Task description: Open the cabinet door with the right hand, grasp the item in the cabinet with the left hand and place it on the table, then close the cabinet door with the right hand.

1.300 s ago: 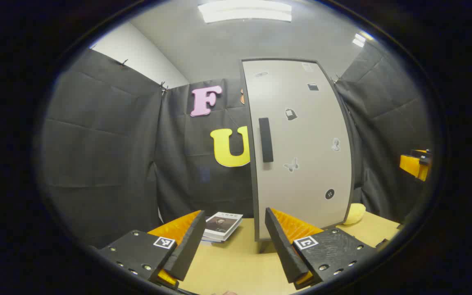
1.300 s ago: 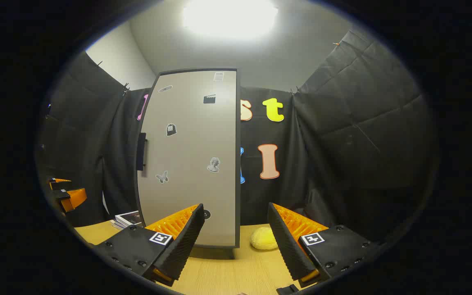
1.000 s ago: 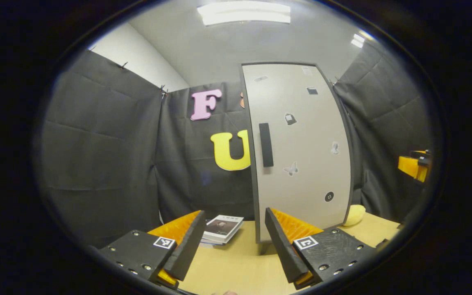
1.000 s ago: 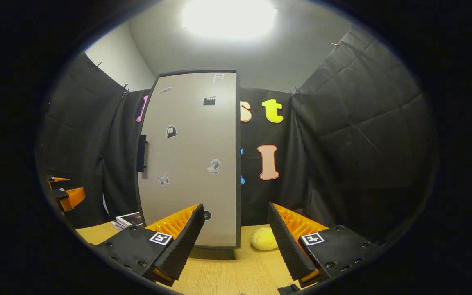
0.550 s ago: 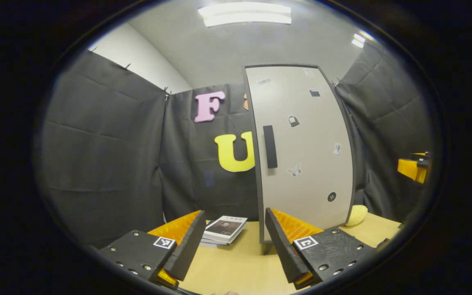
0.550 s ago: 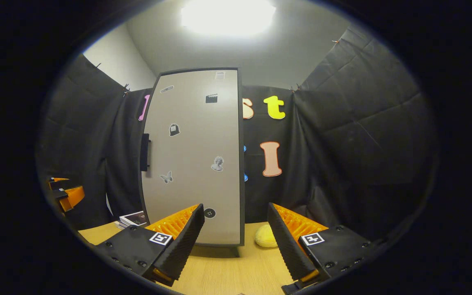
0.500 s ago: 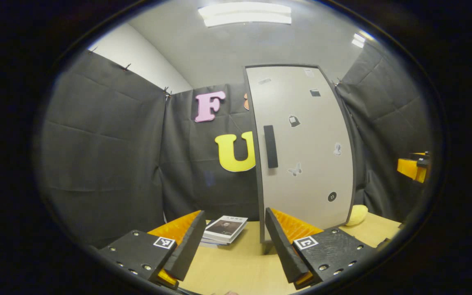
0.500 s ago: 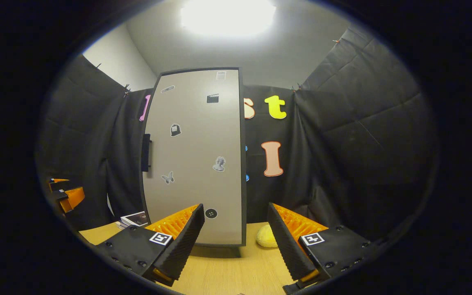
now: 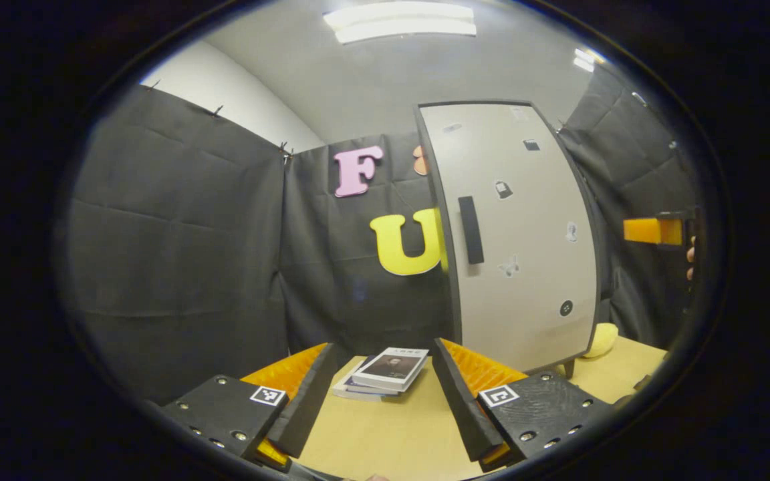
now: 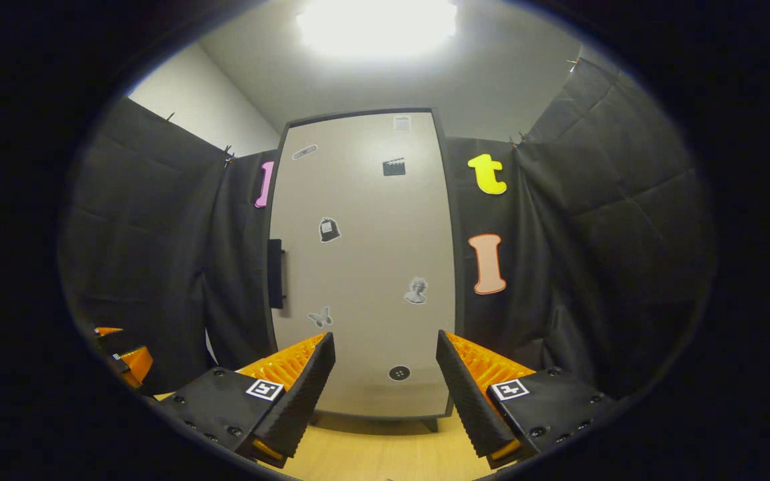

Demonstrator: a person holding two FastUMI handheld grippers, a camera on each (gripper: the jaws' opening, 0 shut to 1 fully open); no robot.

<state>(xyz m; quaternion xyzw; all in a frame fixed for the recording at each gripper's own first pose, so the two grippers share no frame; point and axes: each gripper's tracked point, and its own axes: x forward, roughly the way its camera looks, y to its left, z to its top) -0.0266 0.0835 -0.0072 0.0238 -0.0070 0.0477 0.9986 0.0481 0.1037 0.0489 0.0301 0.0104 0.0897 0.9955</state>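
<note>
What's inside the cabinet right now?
Cannot tell: the cabinet door is shut, hiding the inside. Only its stickers and handle show.

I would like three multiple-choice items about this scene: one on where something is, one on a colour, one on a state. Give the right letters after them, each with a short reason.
1. Where does the stack of books lie?
A. on the table, left of the cabinet
B. on top of the cabinet
C. between the fingers of the right tool

2. What colour is the handle on the cabinet door?
A. yellow
B. black
C. white

3. How is the cabinet door now?
A. wide open
B. taken off
C. shut

Answers:
1. A: the left gripper view has the books flat on the table, left of the cabinet's lower edge.
2. B: the handle is a dark vertical bar near the door's left edge.
3. C: the door covers the whole front in both views, and the right tool is open, apart from it, as is the left tool.
</note>
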